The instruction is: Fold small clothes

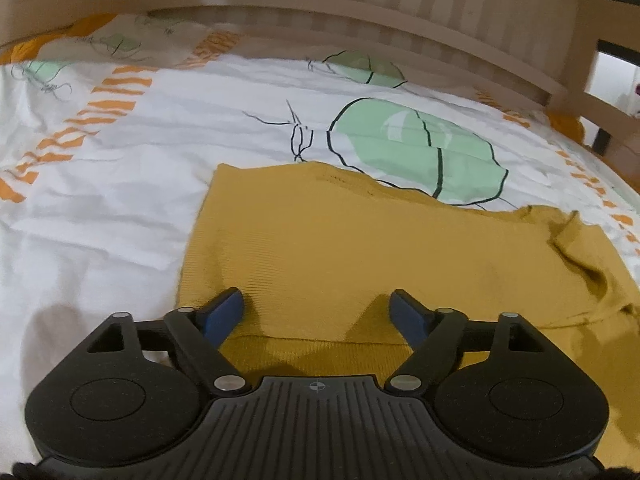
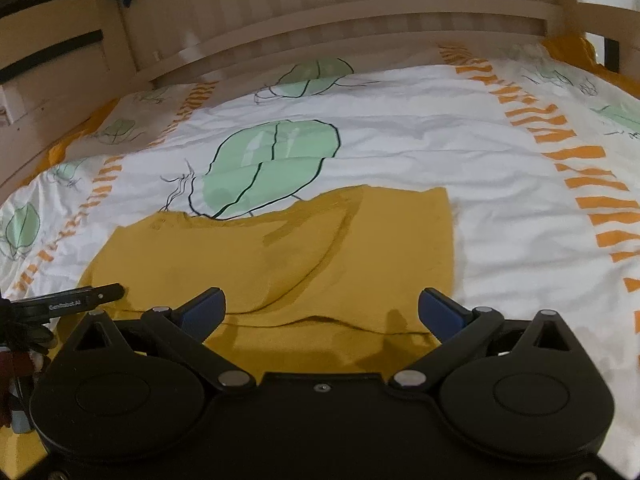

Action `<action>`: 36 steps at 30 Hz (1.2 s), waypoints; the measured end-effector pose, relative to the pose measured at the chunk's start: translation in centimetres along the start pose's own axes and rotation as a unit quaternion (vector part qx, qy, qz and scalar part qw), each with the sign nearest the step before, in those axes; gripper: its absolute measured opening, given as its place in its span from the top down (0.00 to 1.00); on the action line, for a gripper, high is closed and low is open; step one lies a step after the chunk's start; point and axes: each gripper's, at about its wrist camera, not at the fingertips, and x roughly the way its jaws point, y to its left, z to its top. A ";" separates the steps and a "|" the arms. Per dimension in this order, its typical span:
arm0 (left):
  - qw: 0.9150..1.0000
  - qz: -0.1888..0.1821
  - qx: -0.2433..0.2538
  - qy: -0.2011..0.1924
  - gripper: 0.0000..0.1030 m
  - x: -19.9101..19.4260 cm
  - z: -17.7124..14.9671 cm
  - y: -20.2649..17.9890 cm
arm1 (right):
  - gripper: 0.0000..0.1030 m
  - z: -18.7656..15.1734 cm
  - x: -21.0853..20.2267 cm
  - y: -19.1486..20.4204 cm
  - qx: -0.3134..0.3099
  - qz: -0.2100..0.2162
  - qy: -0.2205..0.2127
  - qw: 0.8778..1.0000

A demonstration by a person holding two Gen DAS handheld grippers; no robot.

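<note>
The mustard-yellow garment (image 1: pixel 360 248) lies flat and partly folded on the bed's white printed cover (image 1: pixel 120 200), toward the near side and well short of the wooden headboard rail (image 1: pixel 360 12) at the far edge. The left gripper (image 1: pixel 316 312) hangs just over the garment's near hem with its blue pads spread wide and nothing between them; the right gripper (image 2: pixel 322 312) hangs likewise over the near hem, jaws apart and empty. The step in hand looks like taking the near edge to fold it away toward the far edge. To do it well, each set of tongs should come down on the doubled hem (image 1: pixel 320 338), pinch both layers together, and lift evenly so the fold line stays straight. In the right wrist view a diagonal crease (image 2: pixel 320 256) runs across the cloth; smoothing it first would give a cleaner fold. Bare cover lies open beyond the garment and on both sides, so there is ample room; the side rails (image 2: pixel 60 80) stand well apart.
</note>
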 end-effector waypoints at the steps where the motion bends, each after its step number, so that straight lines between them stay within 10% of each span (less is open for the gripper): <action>1: 1.000 0.001 0.003 -0.004 0.21 0.0 -0.2 -0.1 | 0.01 -0.2 0.1 0.2 -0.003 -0.003 -0.001 1.000; 23: 1.000 0.005 0.006 -0.017 0.17 0.5 -0.8 0.1 | 0.09 1.4 6.9 6.6 -0.119 -0.153 0.026 0.981; 31: 1.000 0.004 0.003 -0.018 0.17 0.5 -0.8 0.1 | 0.13 1.3 3.5 0.6 -0.014 -0.225 0.007 0.974; 36: 1.000 0.003 0.002 -0.018 0.17 0.5 -0.8 0.0 | 0.16 1.5 2.1 0.1 0.012 -0.178 -0.020 0.984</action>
